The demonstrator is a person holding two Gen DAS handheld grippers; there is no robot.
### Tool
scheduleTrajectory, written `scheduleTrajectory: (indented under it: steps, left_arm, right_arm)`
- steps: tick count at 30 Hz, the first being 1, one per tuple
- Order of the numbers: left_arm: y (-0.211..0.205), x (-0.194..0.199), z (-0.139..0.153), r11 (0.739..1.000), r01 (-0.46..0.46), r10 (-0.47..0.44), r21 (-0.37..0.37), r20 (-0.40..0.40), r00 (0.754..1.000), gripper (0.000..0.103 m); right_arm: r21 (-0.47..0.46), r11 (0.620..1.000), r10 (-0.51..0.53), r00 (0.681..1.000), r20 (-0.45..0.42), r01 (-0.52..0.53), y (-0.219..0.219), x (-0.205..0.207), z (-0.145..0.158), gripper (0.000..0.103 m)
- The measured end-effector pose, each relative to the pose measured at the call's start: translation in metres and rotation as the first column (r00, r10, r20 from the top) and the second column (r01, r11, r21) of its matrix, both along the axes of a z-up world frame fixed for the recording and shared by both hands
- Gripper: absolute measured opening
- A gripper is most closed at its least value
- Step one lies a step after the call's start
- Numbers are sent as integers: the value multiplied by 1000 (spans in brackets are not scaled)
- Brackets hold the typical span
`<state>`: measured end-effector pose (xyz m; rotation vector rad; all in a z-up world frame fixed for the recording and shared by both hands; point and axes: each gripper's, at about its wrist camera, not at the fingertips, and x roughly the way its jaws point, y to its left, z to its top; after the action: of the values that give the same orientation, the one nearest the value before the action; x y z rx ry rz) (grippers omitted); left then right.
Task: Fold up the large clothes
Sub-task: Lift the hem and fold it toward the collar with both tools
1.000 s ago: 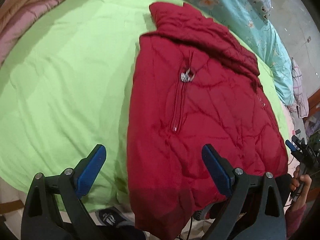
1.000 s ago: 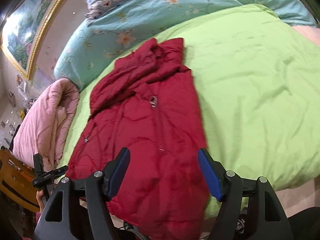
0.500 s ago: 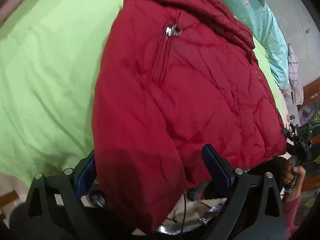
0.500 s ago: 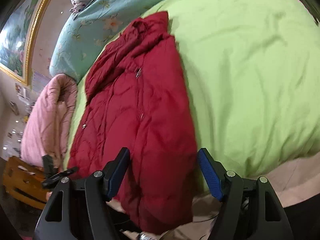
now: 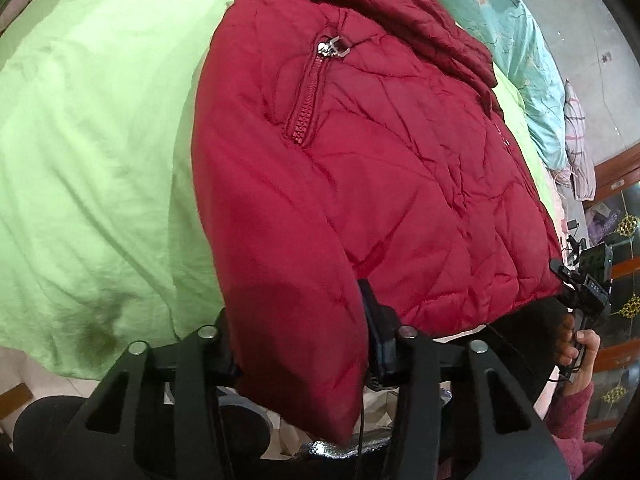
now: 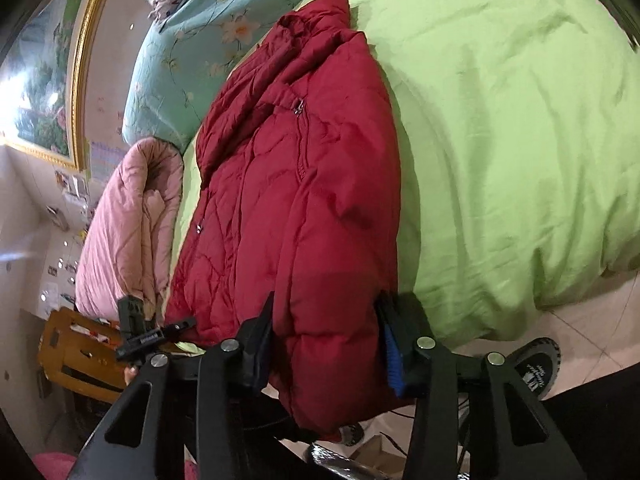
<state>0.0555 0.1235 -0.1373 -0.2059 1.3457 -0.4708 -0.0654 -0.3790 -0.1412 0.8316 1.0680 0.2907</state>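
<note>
A red padded jacket lies lengthwise on a green bedsheet, collar far, its near end hanging over the bed edge. In the left wrist view my left gripper is closing on that hanging end. Red fabric fills the gap and both pads touch it. The right wrist view shows the same jacket, and my right gripper is closing on its drooping near end, with its blue pads against the cloth. A zip pull sits high on the jacket's front.
A teal floral quilt and a rolled pink quilt lie beyond the jacket. A hand in a pink sleeve holds a black device by the hem's far corner. A wooden stool, a shoe and pale floor tiles lie below the bed edge.
Both grippers dropped toward the jacket's near end, which slid between their jaws. Both pairs of jaws then narrowed from wide open onto the red fabric.
</note>
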Motion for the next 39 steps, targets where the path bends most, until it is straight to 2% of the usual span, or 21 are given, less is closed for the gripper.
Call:
scheduleTrajectory:
  steps: [3,5,7,9,11,14,19,24,32,39]
  left_arm:
    - [1,0,0,1000,-3,3,0,-2,1000,41]
    - [2,0,0,1000,-10,10,-9,-2,1000,40]
    - [1,1,0,1000,-11,11,-6,0,1000,40]
    - [0,-1,4,1000,-14,15,-11,24,1000,29]
    - [-2,-4,14,1000,-7,8,-13,68,998,23]
    - [-2,-10,36,999,-5,11,-44,140,990,16]
    - [3,-7,75,994,-23,50,-110,251,967,14]
    - [4,3,106,991,-38,80,-128,335,939,13]
    - [-7,35,138,989,-57,111,-137,423,899,13]
    - [-16,61,152,985,-78,140,-153,453,881,13]
  right_arm:
    - [17,1000,-7,1000,-25,7,0,-3,-6,53]
    - [15,1000,-13,1000,0,13,0,-6,-5,48]
    - [18,1000,-3,1000,15,3,1,-8,-3,49]
    - [2,1000,5,1000,21,-5,3,-9,-2,43]
    - [42,999,17,997,69,-20,4,-11,6,25]
    - [80,996,16,988,153,-28,6,-10,26,20]
    - [102,994,7,965,261,-35,8,0,57,18]
    - [103,995,-17,943,332,-18,6,10,80,18]
    - [106,994,-59,905,422,15,2,35,115,17]
    - [107,994,-71,886,458,24,-3,62,137,17]
